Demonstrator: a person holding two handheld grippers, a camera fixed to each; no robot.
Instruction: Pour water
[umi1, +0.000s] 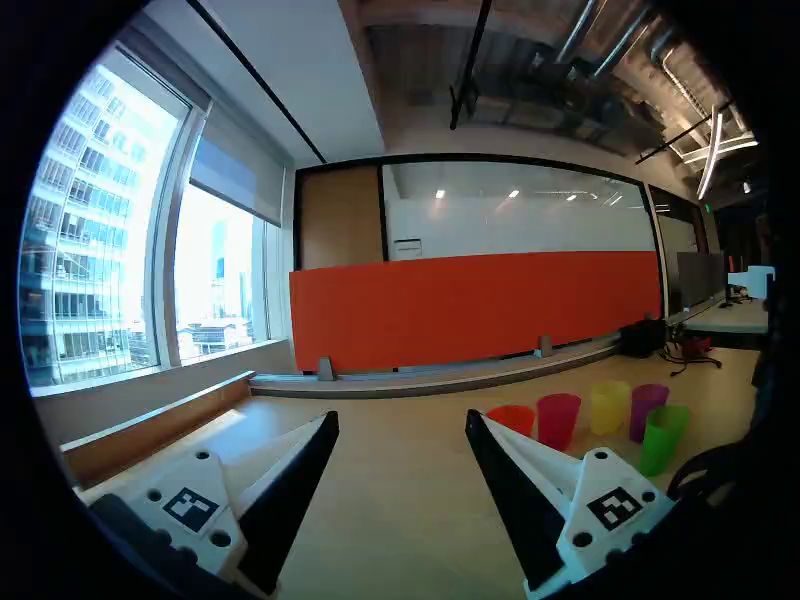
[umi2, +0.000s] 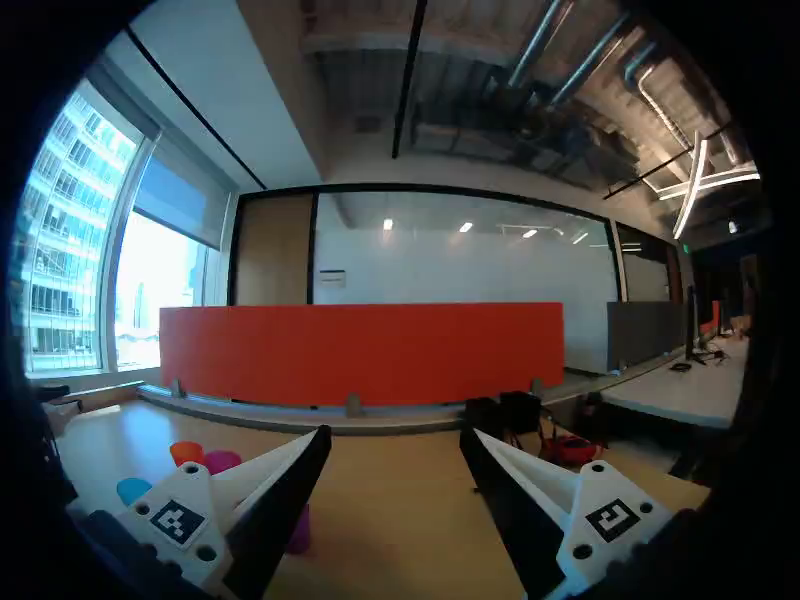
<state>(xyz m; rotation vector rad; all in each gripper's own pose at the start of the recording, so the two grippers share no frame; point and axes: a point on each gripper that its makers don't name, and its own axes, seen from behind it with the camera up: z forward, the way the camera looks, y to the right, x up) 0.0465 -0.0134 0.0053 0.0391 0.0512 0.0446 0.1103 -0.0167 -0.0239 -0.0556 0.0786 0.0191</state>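
My left gripper (umi1: 400, 455) is spread wide, with nothing between its white wedge fingers and their black inner faces. My right gripper (umi2: 393, 460) gapes just as empty. Smooth pale wood table (umi1: 400, 520) below both. Ahead and right of the left gripper, tapered translucent plastic cups cluster: red cup (umi1: 512, 418), pink cup (umi1: 558, 418), yellow cup (umi1: 609, 405), purple cup (umi1: 647, 408), green cup (umi1: 662, 438). From the right gripper, cups sit low to its left.

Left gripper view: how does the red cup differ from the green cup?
The red cup is orange-red; the green cup is see-through green. The red cup stands at the row's left end, the green cup at its right end. A finger of the left gripper hides the red cup's lower part; the green cup shows almost whole. Both stand open side up on the table.
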